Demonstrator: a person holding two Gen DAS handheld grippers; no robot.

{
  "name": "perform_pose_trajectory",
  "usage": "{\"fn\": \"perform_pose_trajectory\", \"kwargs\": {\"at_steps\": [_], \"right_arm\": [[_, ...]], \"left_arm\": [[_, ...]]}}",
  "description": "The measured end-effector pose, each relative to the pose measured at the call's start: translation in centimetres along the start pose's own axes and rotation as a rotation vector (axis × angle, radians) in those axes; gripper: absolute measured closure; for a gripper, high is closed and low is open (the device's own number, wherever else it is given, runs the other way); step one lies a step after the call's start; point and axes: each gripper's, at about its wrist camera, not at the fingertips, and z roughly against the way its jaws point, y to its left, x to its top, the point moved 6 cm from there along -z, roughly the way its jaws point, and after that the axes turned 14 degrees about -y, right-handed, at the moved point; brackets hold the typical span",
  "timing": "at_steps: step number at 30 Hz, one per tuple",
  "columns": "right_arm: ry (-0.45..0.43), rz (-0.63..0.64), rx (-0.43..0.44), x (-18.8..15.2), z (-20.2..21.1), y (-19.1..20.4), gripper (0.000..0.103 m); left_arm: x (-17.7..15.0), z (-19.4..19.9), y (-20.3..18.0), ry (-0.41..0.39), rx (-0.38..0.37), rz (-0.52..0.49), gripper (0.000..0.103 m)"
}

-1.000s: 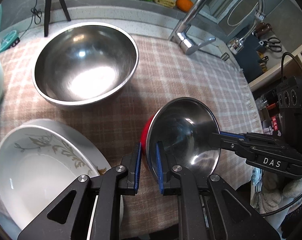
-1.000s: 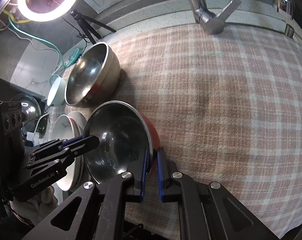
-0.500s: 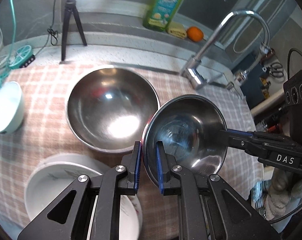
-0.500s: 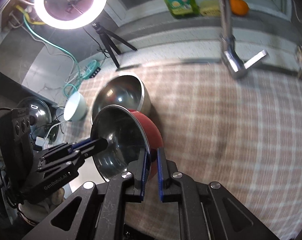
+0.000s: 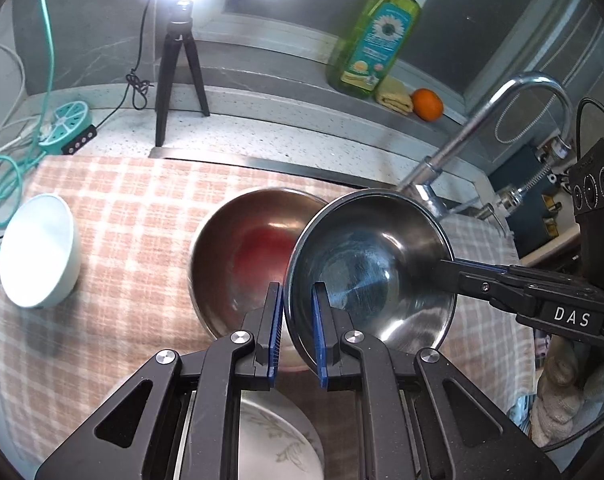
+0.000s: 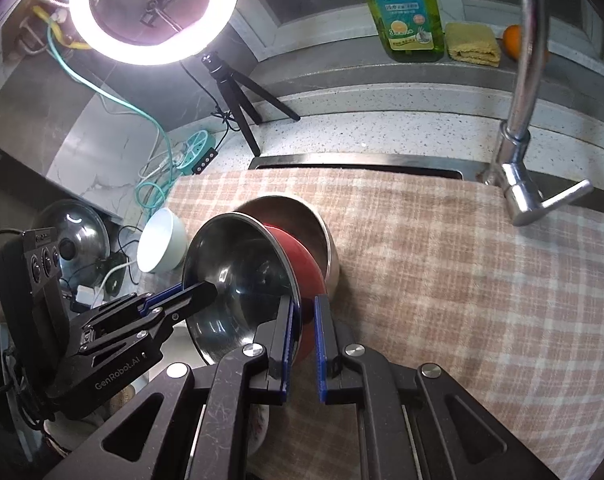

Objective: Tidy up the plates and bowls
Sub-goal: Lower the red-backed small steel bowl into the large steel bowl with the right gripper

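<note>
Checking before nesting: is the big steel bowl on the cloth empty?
Empty: the big steel bowl shows only bare metal and a red reflection inside.

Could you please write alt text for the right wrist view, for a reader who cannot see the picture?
Both claws, the right claw in front and the left claw from the left, grip the rim of a red-sided steel bowl held over a larger steel bowl on a checked cloth. A white bowl sits further left.

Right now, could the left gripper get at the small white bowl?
Probably not: the left gripper is shut on the rim of the red-backed steel bowl, shared with the right gripper. The white bowl sits unobstructed on the cloth.
</note>
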Motion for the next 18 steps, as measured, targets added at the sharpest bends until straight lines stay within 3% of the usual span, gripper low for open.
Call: {"fn": "perform_pose_trajectory", "kwargs": {"at_steps": [18], "right_arm": [[0.102,0.000,-0.001,0.1,-6.5,0.5,0.094]], "left_arm": [[-0.3,-3.0,3.7,0.063,0.074,-0.002,0.091]]}}
